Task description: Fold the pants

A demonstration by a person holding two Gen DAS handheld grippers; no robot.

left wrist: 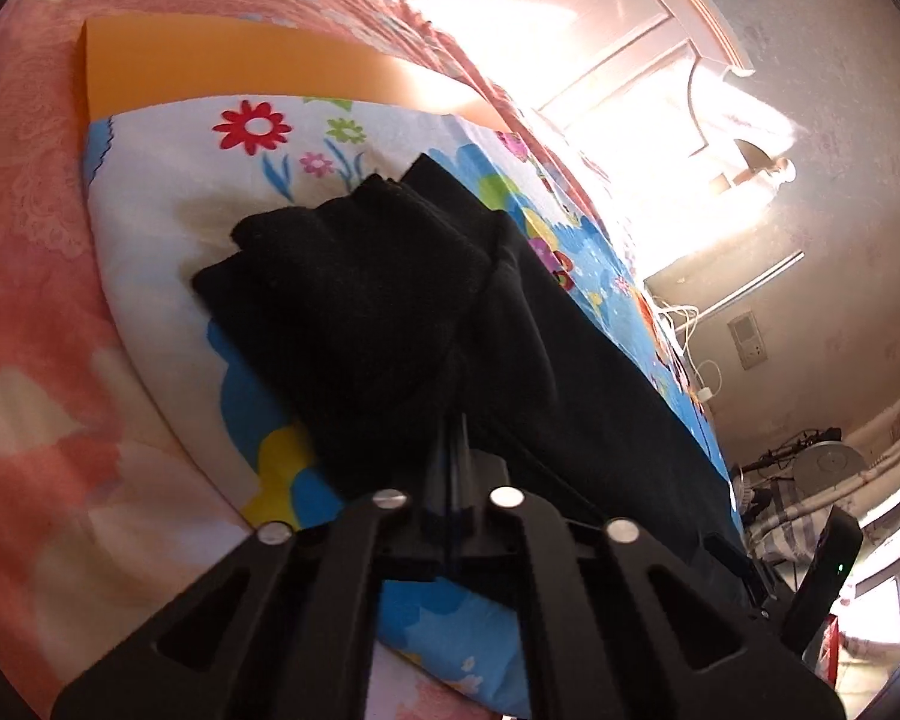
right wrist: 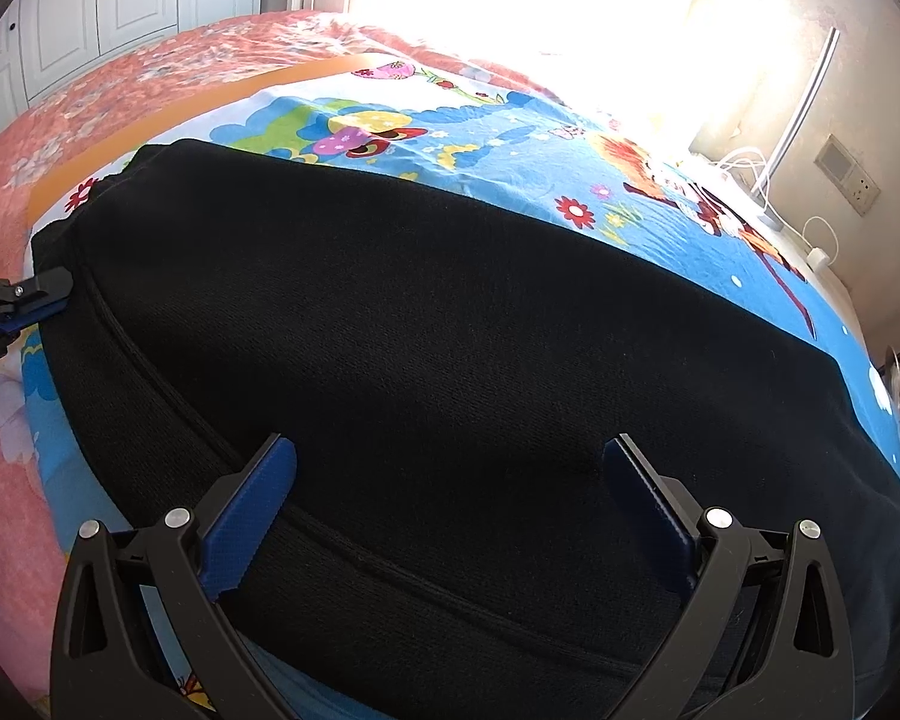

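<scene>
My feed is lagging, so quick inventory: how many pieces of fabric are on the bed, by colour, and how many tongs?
Black pants: 1
Floral cartoon sheet: 1
Orange sheet: 1
Pink bedspread: 1
Tongs: 2, left and right
Total: 6

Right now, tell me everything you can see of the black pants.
The black pants are a soft, finely ribbed knit, lying mostly flat along the cartoon-print sheet. A raised seam runs lengthwise near the close edge. One end is bunched and lifted, pinched in the left gripper, its jaws shut. The right gripper hovers above the cloth, jaws wide apart, gripping nothing.
</scene>
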